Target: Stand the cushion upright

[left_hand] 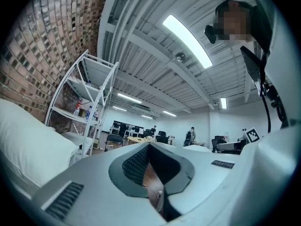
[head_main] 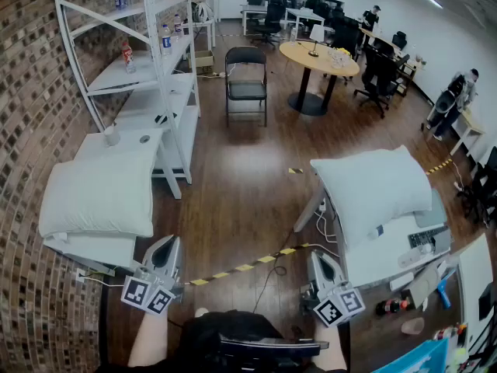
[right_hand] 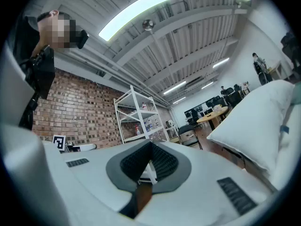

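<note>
My left claw (head_main: 166, 247) and right claw (head_main: 318, 261) are both pinched together with nothing in them, low over the dark wooden plank floor (head_main: 241, 185). A plump white fabric cushion (head_main: 97, 194) lies flat on the white tabletop (head_main: 93, 249) beside the brick wall (head_main: 31, 92). A second white cushion (head_main: 373, 189) covers the far end of the right-hand white tabletop (head_main: 388, 255). A white metal shelving rack (head_main: 147, 68) stands beyond the left one, and black-and-yellow tape (head_main: 248, 267) crosses the floor.
</note>
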`<state>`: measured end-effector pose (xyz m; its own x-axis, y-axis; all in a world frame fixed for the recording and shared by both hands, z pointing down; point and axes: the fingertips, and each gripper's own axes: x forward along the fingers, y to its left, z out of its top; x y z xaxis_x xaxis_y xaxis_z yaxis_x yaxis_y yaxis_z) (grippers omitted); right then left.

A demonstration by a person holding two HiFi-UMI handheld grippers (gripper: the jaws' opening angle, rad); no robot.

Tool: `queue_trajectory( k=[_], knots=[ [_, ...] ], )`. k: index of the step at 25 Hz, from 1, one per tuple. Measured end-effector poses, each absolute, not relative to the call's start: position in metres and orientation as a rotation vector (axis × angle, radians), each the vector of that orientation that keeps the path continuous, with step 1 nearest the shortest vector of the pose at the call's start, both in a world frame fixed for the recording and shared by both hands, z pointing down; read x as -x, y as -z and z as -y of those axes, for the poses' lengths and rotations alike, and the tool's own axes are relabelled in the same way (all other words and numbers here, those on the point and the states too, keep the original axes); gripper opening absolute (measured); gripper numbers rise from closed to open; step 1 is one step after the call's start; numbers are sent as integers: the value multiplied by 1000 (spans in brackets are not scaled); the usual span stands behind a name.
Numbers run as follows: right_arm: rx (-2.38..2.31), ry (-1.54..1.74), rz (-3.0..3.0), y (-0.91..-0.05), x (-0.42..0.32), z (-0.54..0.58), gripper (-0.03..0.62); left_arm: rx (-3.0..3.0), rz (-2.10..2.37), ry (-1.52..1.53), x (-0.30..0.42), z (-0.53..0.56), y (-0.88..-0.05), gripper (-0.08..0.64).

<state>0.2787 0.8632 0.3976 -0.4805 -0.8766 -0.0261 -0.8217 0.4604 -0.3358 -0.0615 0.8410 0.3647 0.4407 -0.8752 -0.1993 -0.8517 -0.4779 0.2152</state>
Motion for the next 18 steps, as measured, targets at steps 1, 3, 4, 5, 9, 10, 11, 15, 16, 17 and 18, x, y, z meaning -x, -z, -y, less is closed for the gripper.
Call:
queue_trajectory(
  k=[1, 3, 4, 5, 9, 10, 11, 15, 16, 17, 18],
  knots=[
    [1487, 416, -2511, -399, -285, -865, 5, -2607, 1555, 420, 51, -840, -364, 0],
    [1505, 421, -2509, -402, -299, -865, 5, -2634, 1545, 395, 31, -838, -362, 0],
    [1519, 426, -2507, -404, -307, -863, 5, -2651, 1537, 389, 20, -836, -359, 0],
    [1533, 433, -2507, -407, -314, -861, 5, -2668, 1530, 387, 10, -835, -357, 0],
    [1541, 488, -2500, -422, -336, -852, 5, -2665, 1538, 394, -9, -830, -355, 0],
    [1540, 503, -2493, -425, -338, -848, 5, -2652, 1546, 394, -7, -828, -358, 0],
    [1546, 509, -2492, -428, -339, -844, 5, -2638, 1555, 394, -4, -825, -360, 0],
    [1610, 488, -2477, -426, -341, -813, 5, -2609, 1586, 401, 17, -798, -366, 0],
    [1619, 488, -2467, -425, -340, -804, 5, -2606, 1597, 408, 24, -788, -366, 0],
    [1625, 490, -2459, -424, -338, -794, 5, -2602, 1609, 424, 31, -778, -365, 0],
    [1629, 489, -2457, -422, -334, -785, 5, -2597, 1621, 446, 38, -767, -364, 0]
  ],
)
